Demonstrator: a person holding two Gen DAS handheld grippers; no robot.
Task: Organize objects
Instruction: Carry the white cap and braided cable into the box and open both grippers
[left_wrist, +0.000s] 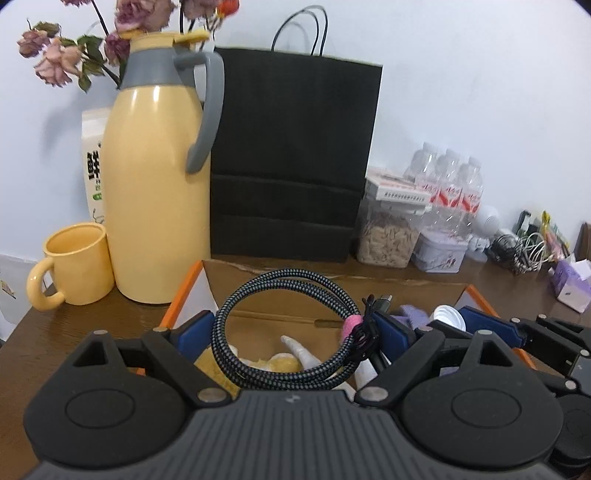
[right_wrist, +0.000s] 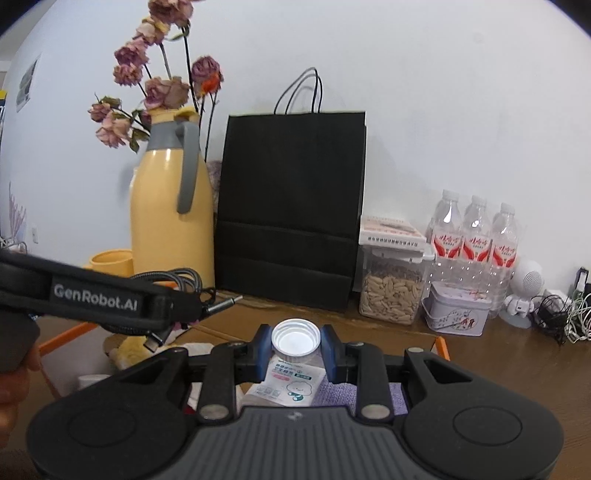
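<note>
Nearest in the left wrist view, the left gripper (left_wrist: 295, 334) stands with its jaws wide apart, spanned by a coiled braided cable (left_wrist: 286, 330) bound with a pink tie; the coil's rim bears on both blue pads, so it reads as a grip on a wide thing rather than empty jaws. The coil stands roughly upright, its plane across the line of the fingers, its plug ends trailing toward the right gripper.

Nearest in the right wrist view, the right gripper (right_wrist: 296, 349) is clamped narrowly on a small white container (right_wrist: 295, 338), mouth up, ridged rim visible. Both loads hang over the open cardboard box (left_wrist: 332, 286) with orange-edged flaps, which sits at the near edge of the brown table (right_wrist: 517, 365). Inside it lie a sachet (right_wrist: 286, 384), a purple cloth (right_wrist: 336, 393), something yellow and a white tube (partly hidden).

The two grippers are close side by side, the left one crossing the left of the right wrist view, so the coming move turns on this: the box lies directly below and just ahead of both, and neither hand is clearly nearer.

Farther back, along the table's far edge against the wall, stand a yellow mug (left_wrist: 74, 266), a yellow thermos (left_wrist: 159, 184) and a black paper bag (left_wrist: 291, 158).
</note>
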